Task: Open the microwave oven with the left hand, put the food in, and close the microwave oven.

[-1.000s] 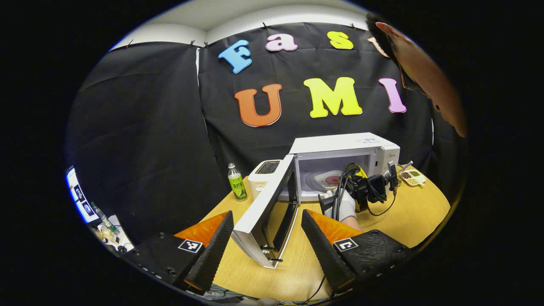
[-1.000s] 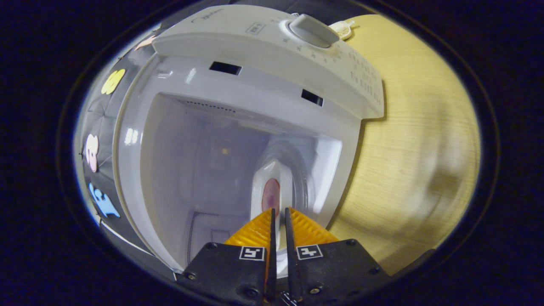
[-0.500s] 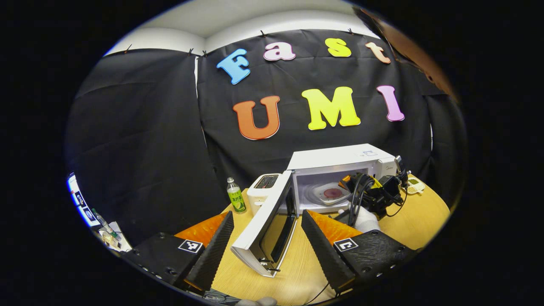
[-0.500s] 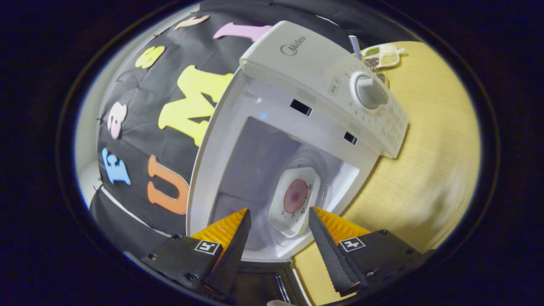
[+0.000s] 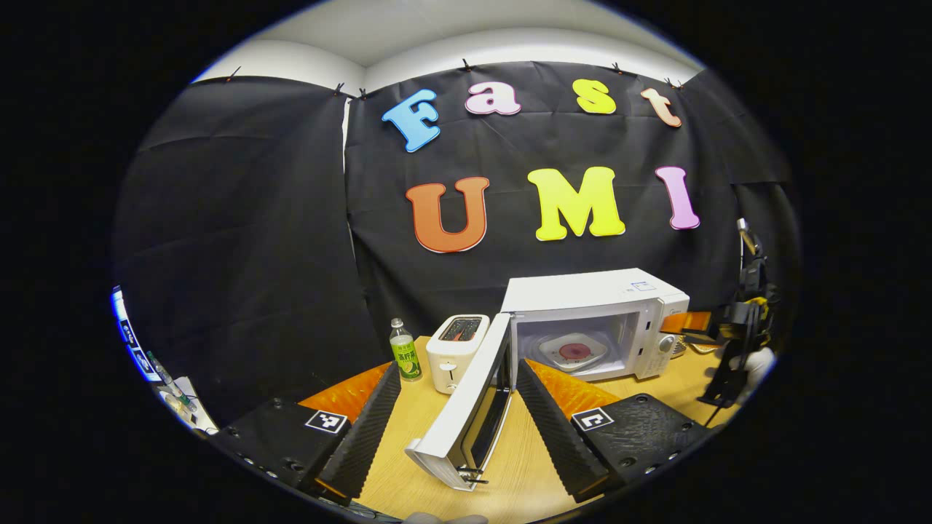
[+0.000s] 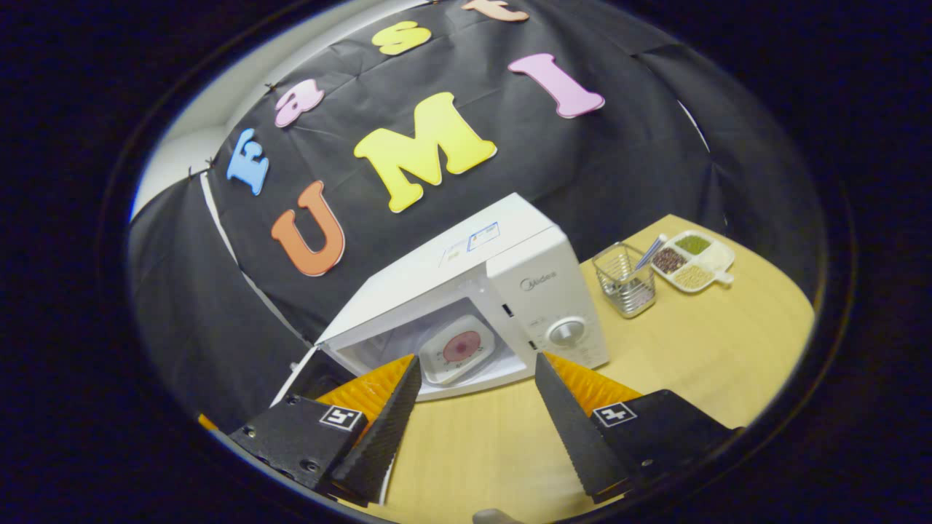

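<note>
Left gripper view — left gripper (image 5: 457,407) hanging with fingers apart and empty, the swung-out door (image 5: 470,404) sitting edge-on between them, so this gripper is lying nearest for the closing push. Right gripper view — right gripper (image 6: 473,404) spread wide, gripping nothing; the food (image 6: 457,348), a flat squarish white plate with a reddish round centre, is resting inside the glossy white microwave (image 6: 480,291) on the wood-grain tabletop (image 6: 699,349).

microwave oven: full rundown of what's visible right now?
The microwave oven is a white box, glossy like painted metal, standing upright on the wooden table against the black cloth. Its door is hinged on the left and stands wide open, with a dark window. The control panel on the right carries a round knob. Inside, a white plate with a reddish round of food lies flat on the turntable. Neither gripper touches the oven. A toaster stands beside it.
</note>
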Demonstrator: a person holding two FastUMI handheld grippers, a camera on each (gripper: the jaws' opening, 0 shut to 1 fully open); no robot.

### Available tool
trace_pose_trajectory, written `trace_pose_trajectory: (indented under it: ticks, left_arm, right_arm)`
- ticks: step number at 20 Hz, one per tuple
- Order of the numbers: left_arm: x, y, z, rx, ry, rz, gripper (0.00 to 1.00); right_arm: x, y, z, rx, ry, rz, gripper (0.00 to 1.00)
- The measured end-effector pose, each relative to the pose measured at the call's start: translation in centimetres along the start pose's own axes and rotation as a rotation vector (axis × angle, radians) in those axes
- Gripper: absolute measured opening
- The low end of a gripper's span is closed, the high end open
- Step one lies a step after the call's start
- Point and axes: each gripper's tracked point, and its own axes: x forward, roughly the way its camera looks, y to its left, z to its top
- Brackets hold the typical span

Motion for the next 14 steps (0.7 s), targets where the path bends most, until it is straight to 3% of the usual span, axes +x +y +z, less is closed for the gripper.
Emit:
trace_pose_trajectory:
  ticks: [1, 2, 3, 4, 6, 7, 8, 9, 10, 11, 14]
  left_arm:
    - [0.4, 0.5, 0.3, 0.001, -0.008, 0.005, 0.96]
    - [0.7, 1.0, 0.5, 0.002, -0.018, 0.006, 0.95]
    - [1.1, 1.2, 0.5, -0.001, -0.028, 0.006, 0.9]
    - [1.3, 1.4, 0.3, -0.006, -0.03, 0.002, 0.87]
    - [1.8, 1.9, -0.6, -0.016, -0.025, -0.002, 0.73]
    - [2.0, 2.4, -0.9, -0.023, -0.025, 0.0, 0.53]
    - [2.3, 2.9, -1.3, -0.023, -0.026, 0.003, 0.44]
    - [2.5, 3.4, -2.0, -0.013, -0.016, 0.02, 0.29]
    - [2.6, 4.3, -2.3, 0.006, -0.023, 0.043, 0.14]
    - [2.9, 4.9, -2.6, 0.011, -0.026, 0.053, 0.0]
    - [3.2, 5.4, -4.1, 0.018, -0.03, 0.051, 0.0]
  right_arm:
    - [-1.4, -1.1, 1.1, -0.037, -0.012, -0.019, 1.0]
    - [-2.7, -1.9, 1.8, -0.066, -0.019, -0.036, 1.0]
    - [-3.6, -2.8, 2.3, -0.094, -0.011, -0.05, 0.9]
    - [-4.7, -3.7, 2.9, -0.128, -0.008, -0.064, 1.0]
    - [-7.1, -4.6, 3.6, -0.183, 0.009, -0.074, 1.0]
    - [-8.3, -5.2, 4.4, -0.214, -0.007, -0.089, 0.91]
    - [-9.3, -6.1, 4.9, -0.232, -0.019, -0.108, 1.0]
    - [-10.2, -6.4, 5.2, -0.235, -0.017, -0.115, 0.91]
    - [-11.0, -6.5, 5.3, -0.225, -0.013, -0.12, 1.0]
    - [-11.6, -6.6, 5.5, -0.218, -0.007, -0.126, 1.0]
    - [-12.5, -6.3, 6.5, -0.23, -0.009, -0.13, 1.0]
